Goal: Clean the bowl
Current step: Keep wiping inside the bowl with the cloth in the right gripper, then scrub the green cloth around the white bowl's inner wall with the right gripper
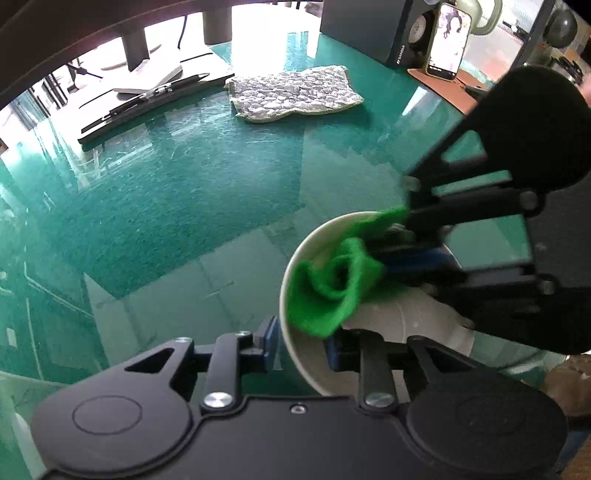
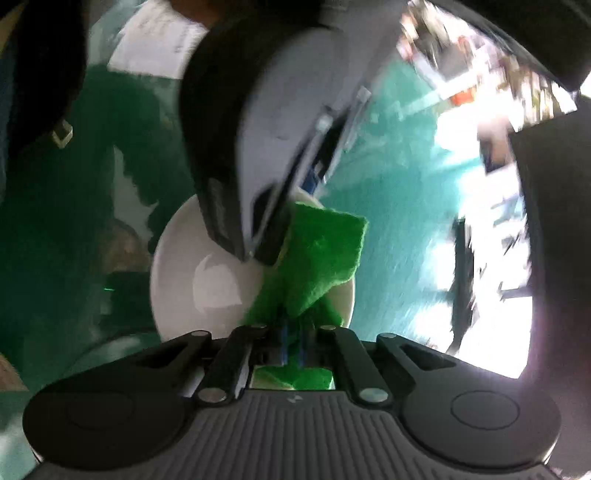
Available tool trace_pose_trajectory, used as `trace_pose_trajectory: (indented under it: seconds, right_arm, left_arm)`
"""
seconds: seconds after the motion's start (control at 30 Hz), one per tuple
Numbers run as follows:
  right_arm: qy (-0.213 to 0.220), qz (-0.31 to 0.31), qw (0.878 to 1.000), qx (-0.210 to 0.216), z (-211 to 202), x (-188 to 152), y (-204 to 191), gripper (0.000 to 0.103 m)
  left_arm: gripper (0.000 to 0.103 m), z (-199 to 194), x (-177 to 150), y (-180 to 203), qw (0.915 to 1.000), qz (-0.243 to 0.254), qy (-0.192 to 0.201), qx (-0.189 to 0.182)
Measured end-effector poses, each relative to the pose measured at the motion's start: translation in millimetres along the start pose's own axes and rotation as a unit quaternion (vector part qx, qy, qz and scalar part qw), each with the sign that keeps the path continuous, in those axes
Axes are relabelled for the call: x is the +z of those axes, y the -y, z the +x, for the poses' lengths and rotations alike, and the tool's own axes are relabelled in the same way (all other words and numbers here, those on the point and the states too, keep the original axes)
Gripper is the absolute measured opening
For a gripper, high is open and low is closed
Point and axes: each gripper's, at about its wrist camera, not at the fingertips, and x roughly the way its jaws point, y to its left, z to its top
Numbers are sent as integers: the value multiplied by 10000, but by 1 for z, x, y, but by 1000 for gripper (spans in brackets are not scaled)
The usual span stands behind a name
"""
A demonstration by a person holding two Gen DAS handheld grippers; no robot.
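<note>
The white bowl [image 1: 380, 325] is held tilted above the green tabletop, its mouth facing the right gripper. My left gripper [image 1: 303, 347] is shut on the bowl, with one blue pad outside the rim and one inside. A bright green cloth [image 1: 328, 291] is bunched against the bowl's inner wall. My right gripper [image 1: 384, 266] reaches in from the right and is shut on that cloth. In the right wrist view the right gripper [image 2: 293, 343] pinches the green cloth [image 2: 321, 254] over the bowl [image 2: 195, 280]. The blurred left gripper [image 2: 258, 243] clamps the rim from above.
The green glass-topped table [image 1: 166, 192] stretches away to the left. A grey quilted cloth [image 1: 295, 92] lies at the back. A black flat stand [image 1: 147, 99] is at the back left. A dark speaker [image 1: 365, 26] and an upright phone [image 1: 448, 40] stand at the back right.
</note>
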Motion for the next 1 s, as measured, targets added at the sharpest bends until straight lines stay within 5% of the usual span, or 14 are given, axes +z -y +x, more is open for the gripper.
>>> trace_pose_trajectory:
  seconds: [0.23,0.47,0.53,0.7,0.87,1.0]
  right_arm:
    - [225,1245,9857,1112,7,8,18,8]
    - [305,539,9981,-52,18,8,23,12]
    - [337,737,9967,44,18,7,27,26]
    - [427,886,9946,327,2,-1,30,43]
    - [720,929,9926,295,-10,-4,34,31]
    - [414,599,9973,57,20,-3,33,12]
  left_arm:
    - [33,0,-1,-3,10000,-11,20,-47]
    - [37,1,-3,-3,10000,-25,54,-51]
    - [41,1,-2,-4,10000,-66,48,-31]
    - [50,3,-2,-11,9998,-184,38,-32]
    - [51,3,-1,-8,9999,-94,48,41]
    - [51,3,-1,-8,9999,-92,41,64]
